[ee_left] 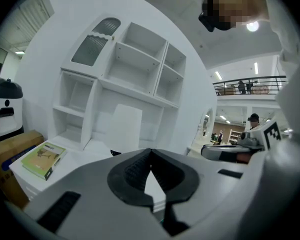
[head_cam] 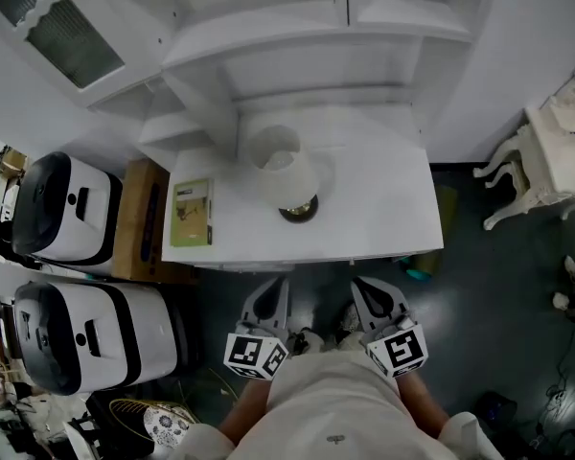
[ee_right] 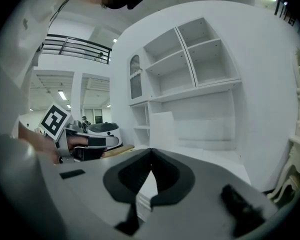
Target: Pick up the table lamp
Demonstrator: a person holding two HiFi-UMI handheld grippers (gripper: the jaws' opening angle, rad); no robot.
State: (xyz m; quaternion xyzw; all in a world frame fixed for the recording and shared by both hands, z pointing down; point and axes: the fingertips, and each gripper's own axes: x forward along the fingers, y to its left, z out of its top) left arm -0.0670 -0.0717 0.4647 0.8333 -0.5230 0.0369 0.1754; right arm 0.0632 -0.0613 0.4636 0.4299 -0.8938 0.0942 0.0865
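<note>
Before the desk (head_cam: 383, 204), left gripper (head_cam: 272, 290), right gripper (head_cam: 366, 290): jaws closed, empty; table lamp (head_cam: 286, 169) opening only in head view.

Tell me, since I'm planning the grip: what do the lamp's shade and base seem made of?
The lamp shade: likely fabric or paper, matte white, no glare. Its base: probably metal, dark with a brassy glint at its rim; too small to be sure.
</note>
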